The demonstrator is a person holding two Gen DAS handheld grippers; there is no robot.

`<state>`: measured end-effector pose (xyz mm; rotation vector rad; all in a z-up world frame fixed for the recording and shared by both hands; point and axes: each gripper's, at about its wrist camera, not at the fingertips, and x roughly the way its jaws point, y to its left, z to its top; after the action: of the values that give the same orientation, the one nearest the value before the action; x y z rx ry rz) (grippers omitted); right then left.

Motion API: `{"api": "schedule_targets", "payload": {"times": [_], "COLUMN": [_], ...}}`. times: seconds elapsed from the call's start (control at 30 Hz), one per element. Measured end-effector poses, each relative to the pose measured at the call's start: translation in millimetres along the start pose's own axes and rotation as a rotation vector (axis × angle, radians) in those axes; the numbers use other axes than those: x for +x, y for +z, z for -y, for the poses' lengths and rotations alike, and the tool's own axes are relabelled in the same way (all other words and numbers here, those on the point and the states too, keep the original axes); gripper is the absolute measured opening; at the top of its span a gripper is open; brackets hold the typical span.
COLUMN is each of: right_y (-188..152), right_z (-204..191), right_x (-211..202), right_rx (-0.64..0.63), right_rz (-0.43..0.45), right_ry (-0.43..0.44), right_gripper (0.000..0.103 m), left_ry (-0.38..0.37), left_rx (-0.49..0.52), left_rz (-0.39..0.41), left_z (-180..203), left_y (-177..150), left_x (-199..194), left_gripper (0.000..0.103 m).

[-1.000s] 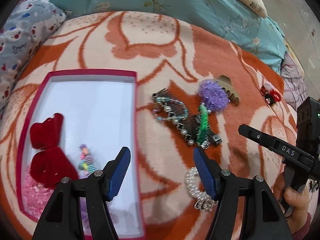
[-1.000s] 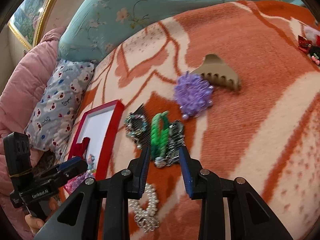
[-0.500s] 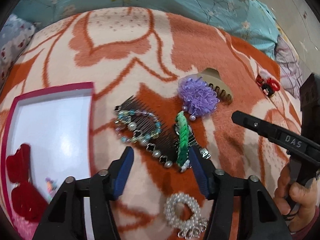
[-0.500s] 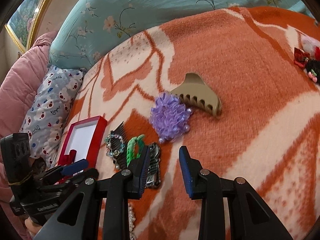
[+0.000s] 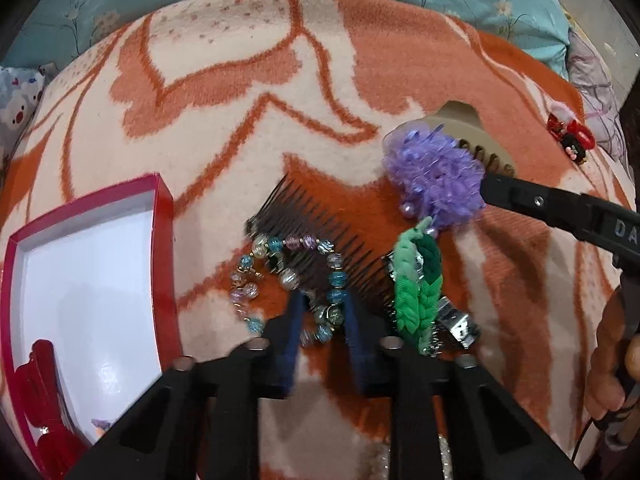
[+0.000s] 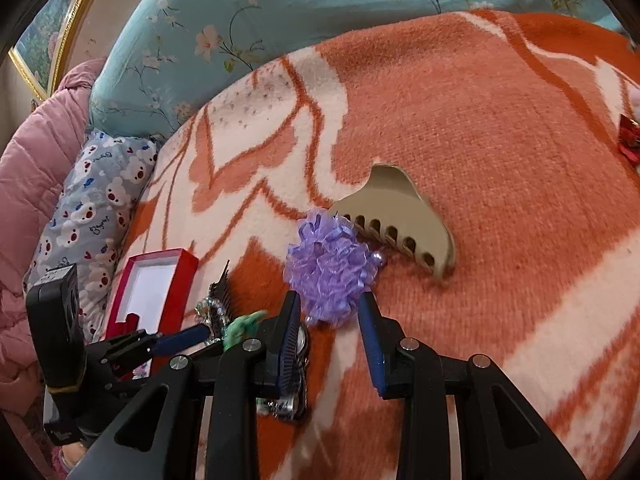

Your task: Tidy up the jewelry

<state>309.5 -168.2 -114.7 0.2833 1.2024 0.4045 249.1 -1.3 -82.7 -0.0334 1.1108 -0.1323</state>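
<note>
- Left tool (image 5: 320, 312): pitched steeply down, blue pads narrowly apart, jaws closing, a beaded strand between them; contact unclear through motion blur.
- Right tool (image 6: 330, 320): also pitched down, pads partly spread and parallel, a purple frilly piece at the tips, not pinched.
- Person's hand (image 5: 612, 364) wraps the right tool's handle, fingers curled, at frame edge.
- Both tools close together, side by side.

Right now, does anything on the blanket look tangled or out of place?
Yes. The beaded bracelet lies draped over the dark comb, and the green braided clip overlaps the comb's end. The left gripper is closing on the bracelet's beads, so the comb might drag along.
</note>
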Motion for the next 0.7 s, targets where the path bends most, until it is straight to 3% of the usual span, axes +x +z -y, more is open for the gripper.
{"api": "schedule_targets", "payload": {"times": [0.17,0.3,0.7], "right_y": [3,1,4], "right_z": [1,2,-13], "right_x": [22,27,-23], "right_rx": [-0.015,-0.024,-0.029], "right_rz": [-0.024,-0.025,0.091], "right_ry": [-0.038,-0.055,-0.008], "right_gripper": [0.031,0.003,0.001], "left_ry": [-0.032,-0.036,-0.088], "left_rx": [-0.016,-0.020,-0.098], "left_rz": [0.016,0.040,0.154], "left_z": [-7,-8,-30], "left_y": [-3,-5,-22], "left_x": [0,-10,-75], "left_gripper": [0.007,0.006,0.006]}}
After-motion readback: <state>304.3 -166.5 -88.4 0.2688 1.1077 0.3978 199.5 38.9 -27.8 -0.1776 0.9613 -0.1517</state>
